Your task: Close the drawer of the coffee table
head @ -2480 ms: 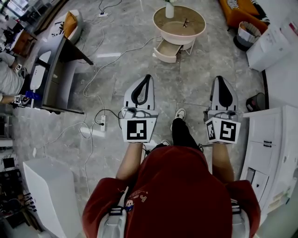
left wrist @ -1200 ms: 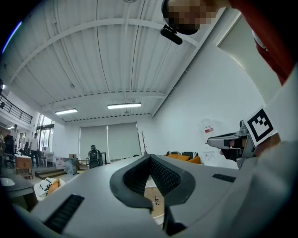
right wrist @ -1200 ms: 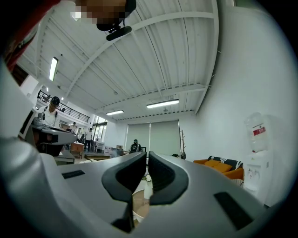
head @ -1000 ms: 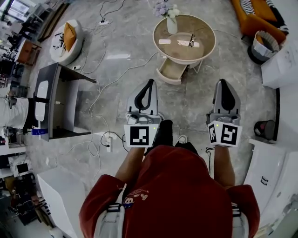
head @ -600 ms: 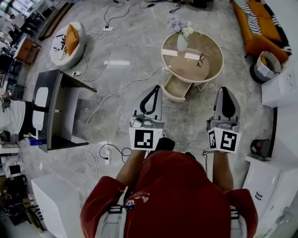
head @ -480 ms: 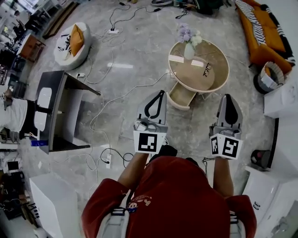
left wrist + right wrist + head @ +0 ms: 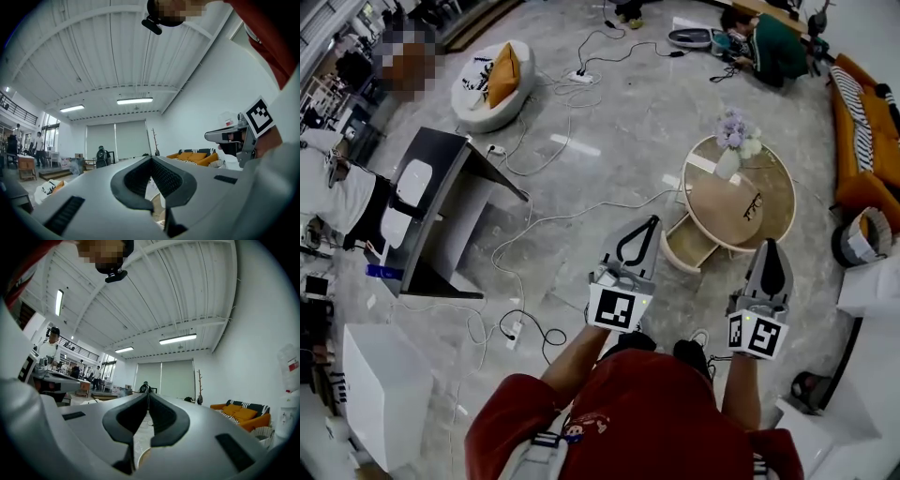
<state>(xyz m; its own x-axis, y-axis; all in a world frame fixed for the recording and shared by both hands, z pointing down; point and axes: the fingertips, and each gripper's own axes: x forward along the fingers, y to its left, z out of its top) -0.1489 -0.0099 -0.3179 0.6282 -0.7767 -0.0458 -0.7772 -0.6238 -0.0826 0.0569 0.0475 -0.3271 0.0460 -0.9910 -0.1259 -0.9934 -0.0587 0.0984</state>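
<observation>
The round coffee table point(image 7: 773, 167) has a wooden top and a cream rim, and it stands on the grey floor ahead of me. Its cream drawer point(image 7: 686, 245) is pulled out towards me, and nothing shows inside. A vase of flowers point(image 7: 733, 141) and a pair of glasses point(image 7: 753, 204) sit on the top. My left gripper point(image 7: 651, 221) is shut and empty, its tips just left of the drawer. My right gripper point(image 7: 772, 244) is also shut and empty, held level near the table's near edge. In the gripper views the jaws meet at the tips, left gripper point(image 7: 151, 158) and right gripper point(image 7: 148, 393).
A black desk point(image 7: 441, 206) stands at the left, with cables and a power strip point(image 7: 511, 333) on the floor beside it. A round seat with an orange cushion point(image 7: 492, 75) is at the back left. An orange sofa point(image 7: 862, 141) and a basket point(image 7: 862, 239) are at the right. A person point(image 7: 764, 42) crouches at the back.
I have walked towards the coffee table. It was far ahead and now lies just beyond both grippers, with the open drawer between them. Both grippers stay shut.
</observation>
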